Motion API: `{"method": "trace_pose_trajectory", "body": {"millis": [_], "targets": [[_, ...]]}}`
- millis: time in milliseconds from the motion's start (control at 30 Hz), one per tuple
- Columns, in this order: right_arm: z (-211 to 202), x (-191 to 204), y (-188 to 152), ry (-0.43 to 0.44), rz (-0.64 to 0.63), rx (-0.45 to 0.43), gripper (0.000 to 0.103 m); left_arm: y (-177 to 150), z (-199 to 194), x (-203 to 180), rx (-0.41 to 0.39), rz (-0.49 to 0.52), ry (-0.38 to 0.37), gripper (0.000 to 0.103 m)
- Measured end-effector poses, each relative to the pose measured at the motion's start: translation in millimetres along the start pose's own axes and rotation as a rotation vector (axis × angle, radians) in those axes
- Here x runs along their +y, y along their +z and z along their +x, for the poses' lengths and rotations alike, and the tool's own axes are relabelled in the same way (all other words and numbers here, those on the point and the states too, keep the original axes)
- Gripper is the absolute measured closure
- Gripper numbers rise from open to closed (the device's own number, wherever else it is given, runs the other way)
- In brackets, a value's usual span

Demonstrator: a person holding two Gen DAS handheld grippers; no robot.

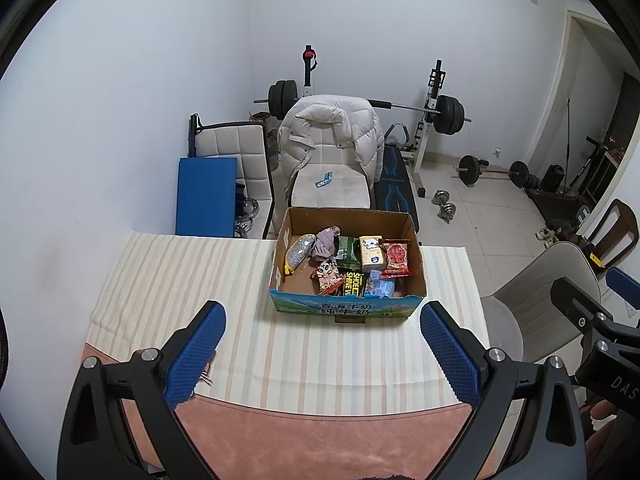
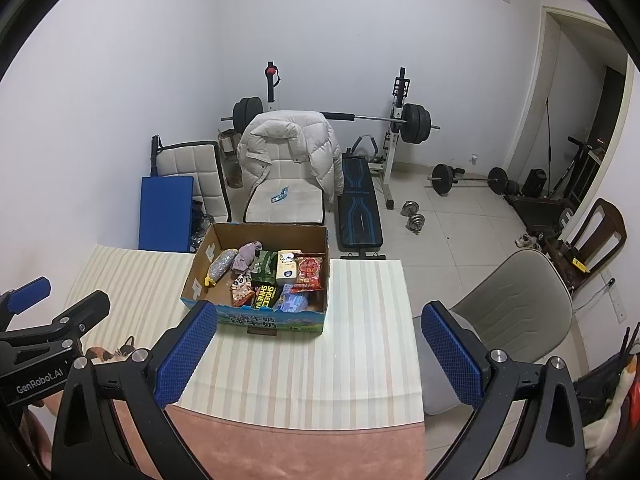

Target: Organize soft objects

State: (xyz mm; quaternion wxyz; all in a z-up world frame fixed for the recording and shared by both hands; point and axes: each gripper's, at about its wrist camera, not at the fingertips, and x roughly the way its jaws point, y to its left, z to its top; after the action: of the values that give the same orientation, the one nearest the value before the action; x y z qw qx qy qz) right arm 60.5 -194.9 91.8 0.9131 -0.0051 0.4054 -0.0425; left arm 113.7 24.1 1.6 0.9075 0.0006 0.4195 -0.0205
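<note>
Left tool [image 1: 320, 334] spread wide, holding nothing, hovering over the striped cloth [image 1: 180, 280] at the near edge of the desk [image 1: 320, 440]. Box [image 1: 346, 306] sits mid-desk with the soft stuff inside: glitter pouch [image 1: 298, 254] far left, purple rag [image 1: 326, 242], snack packs [image 1: 394, 258] to the right. Right tool [image 2: 314, 338] also wide apart, empty, level with the left. A small furry thing [image 2: 120, 352] peeks out behind the left tool, can't tell what. Step ambiguous: fits either items all binned or about to be sorted out of the box, so no call on the next move
</note>
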Motion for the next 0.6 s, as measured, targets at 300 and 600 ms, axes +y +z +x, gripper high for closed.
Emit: {"method": "trace_pose_trajectory", "body": {"millis": [300,600], "targets": [[0.1,-0.3,2.0,-0.004,0.002,-0.006,0.000,-1.3,-2.9,1.4,-0.012,0.002,0.005,0.003],[1.2,-0.4,4.3,-0.011,0.006,-0.006,0.000,-1.3,-3.2,2.0,-0.011,0.003,0.005,0.003]]}}
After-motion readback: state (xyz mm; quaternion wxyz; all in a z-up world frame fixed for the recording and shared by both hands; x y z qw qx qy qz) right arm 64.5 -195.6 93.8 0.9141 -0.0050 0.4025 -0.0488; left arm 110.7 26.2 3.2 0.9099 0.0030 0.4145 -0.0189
